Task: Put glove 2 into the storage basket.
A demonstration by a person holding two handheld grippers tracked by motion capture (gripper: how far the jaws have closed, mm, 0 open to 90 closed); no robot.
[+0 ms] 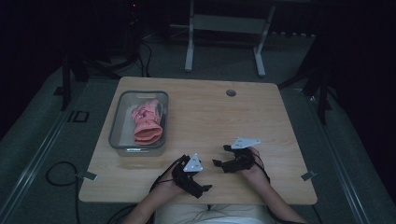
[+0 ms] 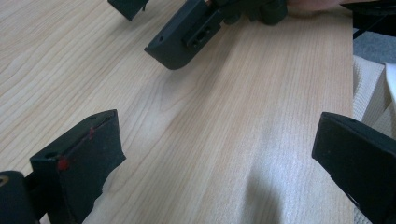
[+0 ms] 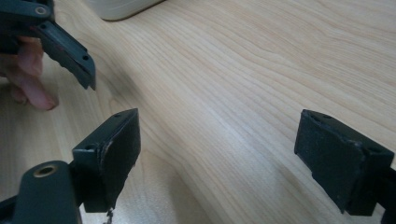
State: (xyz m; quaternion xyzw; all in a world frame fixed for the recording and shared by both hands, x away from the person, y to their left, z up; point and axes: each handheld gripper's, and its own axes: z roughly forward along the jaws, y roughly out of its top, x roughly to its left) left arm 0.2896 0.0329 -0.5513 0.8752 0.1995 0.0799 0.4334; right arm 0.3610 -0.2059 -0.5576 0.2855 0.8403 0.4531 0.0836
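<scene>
Near edge: the person's forearms come in over the desk (image 1: 210, 112)'s front edge, a gripper in each hand.
Desk: pale wood, the largest thing here, bare apart from a bin at its left side.
Bin: a clear bin (image 1: 138, 122) with a grey rim sits left of centre, its long axis running away from the person.
Contents: a pink glove (image 1: 147, 122) lies inside, lengthwise along the bin, cuff toward the person; nothing else in there that I can make out.
Left gripper: the left gripper (image 1: 192, 178) rests low by the front edge, fingers spread wide with nothing between them, only bare wood.
Right gripper: the right gripper (image 1: 227, 157) sits just beside it, fingers likewise wide and empty.
Key relation: the glove lies ahead and to the left of both grippers, well apart from them; the left one is nearer, so a reach forward-left over the bin's near rim looks the likely start.
</scene>
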